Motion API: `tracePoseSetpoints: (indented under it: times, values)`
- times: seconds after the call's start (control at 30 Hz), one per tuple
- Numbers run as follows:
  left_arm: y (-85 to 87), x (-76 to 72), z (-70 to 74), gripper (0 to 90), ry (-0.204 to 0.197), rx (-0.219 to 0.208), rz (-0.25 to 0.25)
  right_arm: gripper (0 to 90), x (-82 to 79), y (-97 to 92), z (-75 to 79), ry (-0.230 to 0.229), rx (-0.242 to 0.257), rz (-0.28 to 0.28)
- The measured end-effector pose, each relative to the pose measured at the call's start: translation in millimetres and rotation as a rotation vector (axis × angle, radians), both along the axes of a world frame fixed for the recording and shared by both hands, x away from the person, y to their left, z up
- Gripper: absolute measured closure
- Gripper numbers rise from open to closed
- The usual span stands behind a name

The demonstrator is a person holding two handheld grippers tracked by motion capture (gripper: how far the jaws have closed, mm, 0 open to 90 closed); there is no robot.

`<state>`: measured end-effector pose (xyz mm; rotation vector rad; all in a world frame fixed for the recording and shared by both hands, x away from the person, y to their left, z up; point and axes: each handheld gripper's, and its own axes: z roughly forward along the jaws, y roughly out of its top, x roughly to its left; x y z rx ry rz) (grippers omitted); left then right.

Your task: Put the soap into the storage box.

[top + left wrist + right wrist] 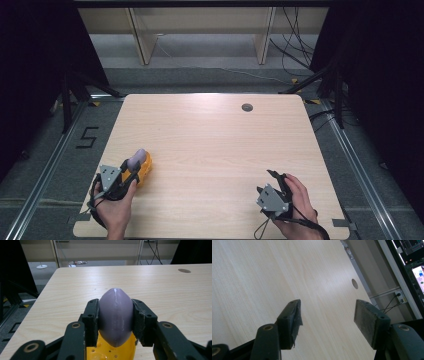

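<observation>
Near the tabletop's (210, 135) front-left corner, the left gripper (115, 315) pinches a smooth purple egg (115, 317) (over a yellow base (110, 351)) that could squirt out, while the right gripper (328, 317) hangs wide open, empty.

Overhead light is washing the table (210, 145) evenly, sheen glaring mid-top; surroundings are sitting dark; high view is looking soft, shadows staying faint.

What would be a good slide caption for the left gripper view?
Left gripper clamps a purple egg-shaped piece above a yellow holed part on the wooden table.
</observation>
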<state>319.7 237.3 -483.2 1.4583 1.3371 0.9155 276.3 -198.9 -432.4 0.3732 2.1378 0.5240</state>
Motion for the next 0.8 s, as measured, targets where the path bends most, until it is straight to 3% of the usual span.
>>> tracePoseSetpoints:
  times: [0.03,0.13,0.43,0.53,0.8]
  values:
    - [-0.2,0.5,-0.8,58.8,0.002,0.000,-0.002,39.2,-0.5,0.5,-0.4,0.025,0.014,-0.005]
    - [-0.4,1.3,-2.7,58.8,0.013,0.002,0.001,39.2,-1.2,0.6,-0.3,0.007,0.014,-0.013]
    - [-1.7,4.0,-8.2,58.8,0.034,0.002,0.007,39.1,-1.8,0.7,-0.8,0.009,0.019,-0.024]
    - [-2.2,4.4,-7.8,58.8,0.035,0.006,0.005,39.1,-0.4,-0.4,1.3,-0.008,-0.018,-0.004]
    - [-4.4,5.4,-6.6,58.6,0.059,0.025,0.009,39.0,-1.0,1.5,-0.2,0.003,0.003,-0.007]
